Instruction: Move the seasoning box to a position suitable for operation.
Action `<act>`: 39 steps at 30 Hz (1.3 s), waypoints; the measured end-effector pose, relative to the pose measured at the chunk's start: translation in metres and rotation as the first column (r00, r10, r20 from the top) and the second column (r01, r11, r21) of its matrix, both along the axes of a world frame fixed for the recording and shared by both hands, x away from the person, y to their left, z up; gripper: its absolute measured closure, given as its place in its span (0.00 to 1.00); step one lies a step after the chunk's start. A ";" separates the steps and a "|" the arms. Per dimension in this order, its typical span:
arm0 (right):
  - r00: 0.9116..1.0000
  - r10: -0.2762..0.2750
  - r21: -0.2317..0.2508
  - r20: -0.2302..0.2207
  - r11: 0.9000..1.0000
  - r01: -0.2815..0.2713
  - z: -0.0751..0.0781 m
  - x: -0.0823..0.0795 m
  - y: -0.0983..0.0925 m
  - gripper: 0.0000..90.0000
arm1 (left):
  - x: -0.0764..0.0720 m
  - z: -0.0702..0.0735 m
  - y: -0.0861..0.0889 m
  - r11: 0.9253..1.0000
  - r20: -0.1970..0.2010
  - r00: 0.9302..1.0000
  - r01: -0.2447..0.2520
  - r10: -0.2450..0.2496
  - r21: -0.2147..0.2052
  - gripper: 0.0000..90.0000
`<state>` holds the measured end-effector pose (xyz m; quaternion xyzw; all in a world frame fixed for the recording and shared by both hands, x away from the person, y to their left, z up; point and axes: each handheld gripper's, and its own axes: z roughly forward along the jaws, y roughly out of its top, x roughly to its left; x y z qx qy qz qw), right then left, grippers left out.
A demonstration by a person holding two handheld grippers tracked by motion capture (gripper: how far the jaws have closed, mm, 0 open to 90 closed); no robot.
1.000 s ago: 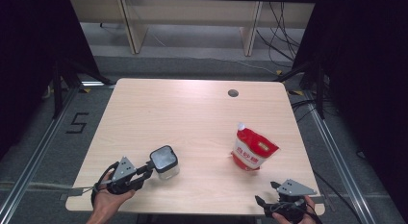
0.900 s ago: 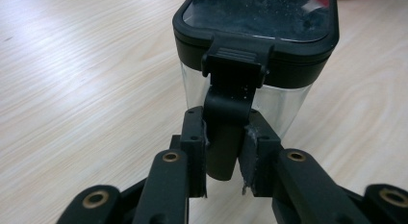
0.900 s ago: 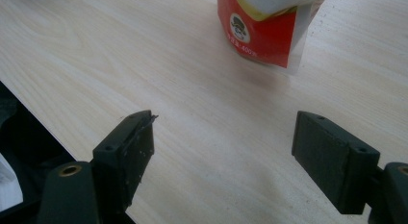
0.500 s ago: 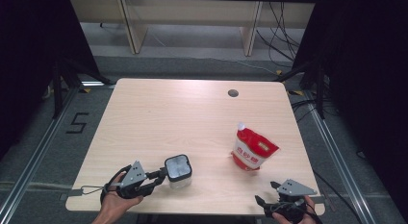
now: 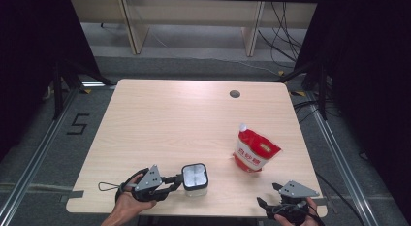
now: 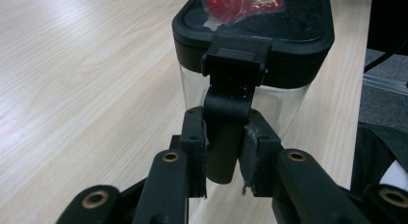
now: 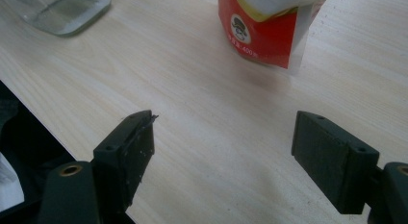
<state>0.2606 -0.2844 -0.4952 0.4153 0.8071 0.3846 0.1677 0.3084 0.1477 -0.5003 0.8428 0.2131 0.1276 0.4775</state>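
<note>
A clear square container [image 5: 195, 177] with a black lid [image 6: 252, 51] is near the table's front edge, left of centre. My left gripper [image 5: 177, 180] lies to its left, shut on the black latch tab [image 6: 226, 123] that hangs down the container's side. A red and white pouch [image 5: 254, 151] stands upright at the right, and it is mirrored in the lid. My right gripper [image 5: 268, 194] rests at the front right edge, open, with bare table between its pads [image 7: 134, 147]. The pouch [image 7: 267, 27] stands ahead of it, apart from the jaws.
The light wooden table [image 5: 169, 119] has a round cable hole [image 5: 235, 94] at the back right. The container's glass base [image 7: 62, 7] shows at the far left of the right gripper view. Dark floor and metal rails surround the table.
My left gripper has moved to the right along the front edge, taking the container with it. The right gripper and the pouch have stayed where they were.
</note>
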 end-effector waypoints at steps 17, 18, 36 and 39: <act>1.000 0.030 -0.021 0.007 0.999 -0.029 0.000 0.002 -0.001 0.26 | 0.003 -0.002 -0.011 0.995 0.008 0.996 0.094 -0.094 -0.015 0.81; 1.000 0.030 -0.021 0.007 0.999 -0.029 0.000 0.002 -0.001 0.26 | 0.003 -0.002 -0.011 0.995 0.007 0.995 0.101 -0.101 -0.020 0.81; 0.999 0.033 -0.012 0.017 0.999 -0.033 -0.001 0.002 -0.001 0.26 | 0.008 -0.002 -0.015 0.997 -0.020 0.997 0.072 -0.073 -0.029 0.80; 1.000 0.017 -0.007 0.010 1.000 -0.017 0.000 0.001 -0.001 0.26 | 0.008 -0.002 -0.015 0.997 -0.026 0.998 0.064 -0.065 -0.040 0.75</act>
